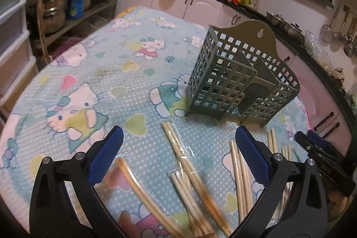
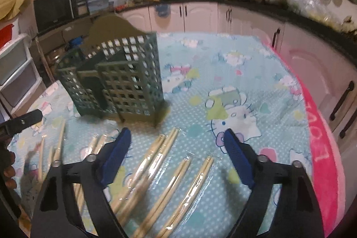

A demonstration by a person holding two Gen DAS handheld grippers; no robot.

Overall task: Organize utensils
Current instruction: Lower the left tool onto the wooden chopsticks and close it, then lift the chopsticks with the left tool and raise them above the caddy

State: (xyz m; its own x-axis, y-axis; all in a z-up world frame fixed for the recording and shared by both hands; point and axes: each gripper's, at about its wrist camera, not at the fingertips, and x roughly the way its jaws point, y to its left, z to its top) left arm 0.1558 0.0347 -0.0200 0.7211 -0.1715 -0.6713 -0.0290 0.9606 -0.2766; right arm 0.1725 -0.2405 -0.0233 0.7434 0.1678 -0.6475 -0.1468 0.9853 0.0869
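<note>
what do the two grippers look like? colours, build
Both match: left gripper and right gripper have glossy black plastic arms with triangular cut-outs and silver pivot bolts. Fingers are blue with fine mesh-textured pads. No cables or markings visible.

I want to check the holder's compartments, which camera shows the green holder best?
Left wrist: the holder is sharp, seen from above, dividers visible. Right wrist shows it blurrier, more side-on.

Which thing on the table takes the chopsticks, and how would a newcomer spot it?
On the Hello Kitty tablecloth, look just beyond the wrapped chopsticks. The grey-green utensil holder stands upright there. It is the only tall object, with square-holed lattice walls, inner dividers and an arched back plate with a hanging hole.
</note>
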